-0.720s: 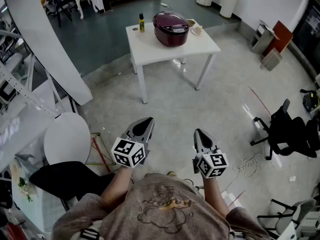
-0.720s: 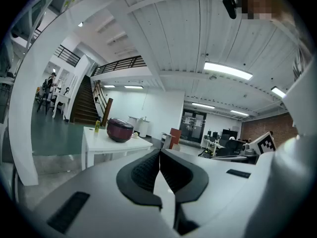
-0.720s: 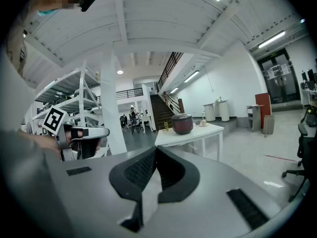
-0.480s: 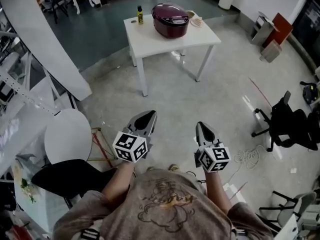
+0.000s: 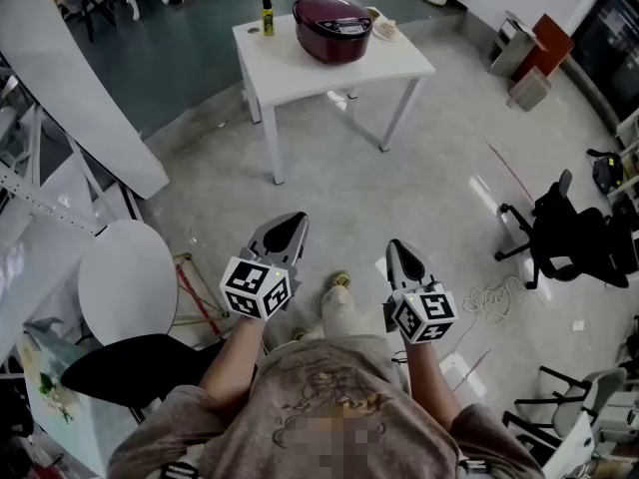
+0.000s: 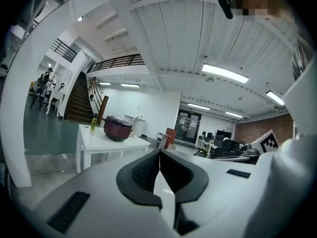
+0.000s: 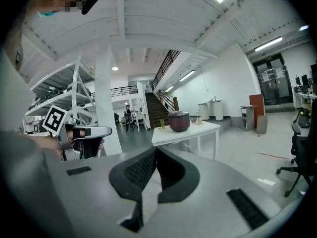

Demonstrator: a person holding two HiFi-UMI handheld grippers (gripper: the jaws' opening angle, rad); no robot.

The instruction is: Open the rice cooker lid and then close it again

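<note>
I counted two grippers: my left gripper (image 5: 295,220) and my right gripper (image 5: 396,247). Ahead there was one white table (image 5: 300,68), one maroon rice cooker (image 5: 332,27) and one small yellow bottle (image 5: 267,16).

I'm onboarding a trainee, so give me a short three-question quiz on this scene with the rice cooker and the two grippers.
1. True or false: the rice cooker is open.
2. What stands on the white table, left of the cooker in the head view? A) a small bottle B) a kettle C) a laptop
3. Fill in: the left gripper and right gripper are both ___, holding nothing.
Key: 1 false; 2 A; 3 shut.
</note>
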